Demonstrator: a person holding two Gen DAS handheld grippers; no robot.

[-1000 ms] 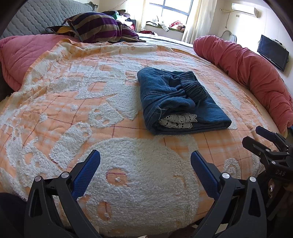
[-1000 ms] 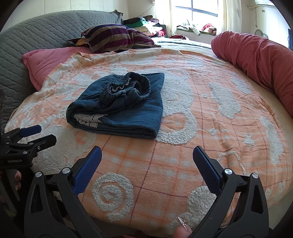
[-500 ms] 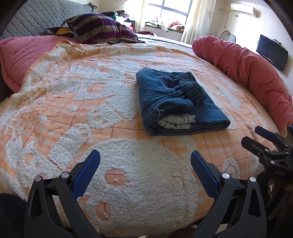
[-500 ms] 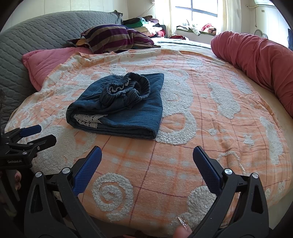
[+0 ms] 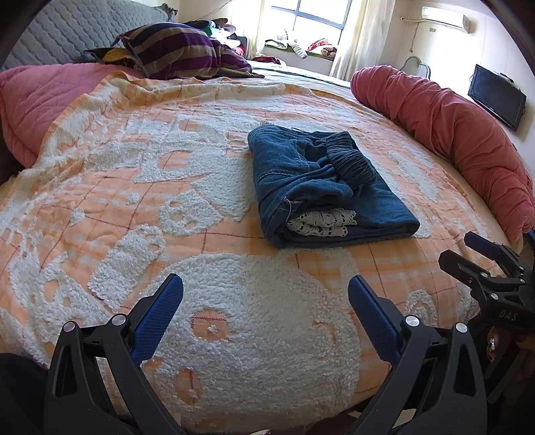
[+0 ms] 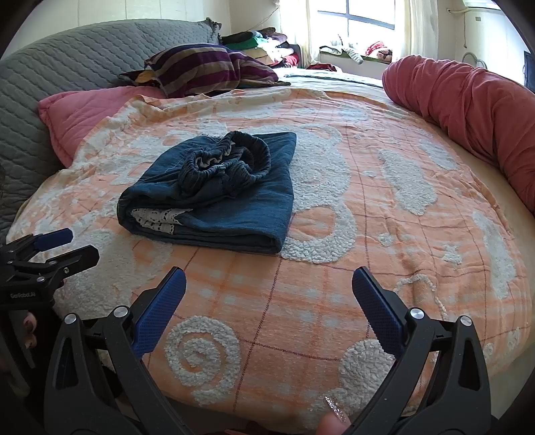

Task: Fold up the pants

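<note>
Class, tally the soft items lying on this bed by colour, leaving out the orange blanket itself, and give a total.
Blue: 1, the folded pants
Pink: 1, the pillow
Red: 1, the rolled duvet
Purple-striped: 1, the striped cushion
Total: 4

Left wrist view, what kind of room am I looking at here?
Most likely a bedroom: a bed under an orange blanket, a striped pillow by the grey headboard, and an air conditioner on the wall.

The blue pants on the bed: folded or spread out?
Folded: the pants lie as a compact stacked bundle on the blanket, lace trim showing between layers.
</note>
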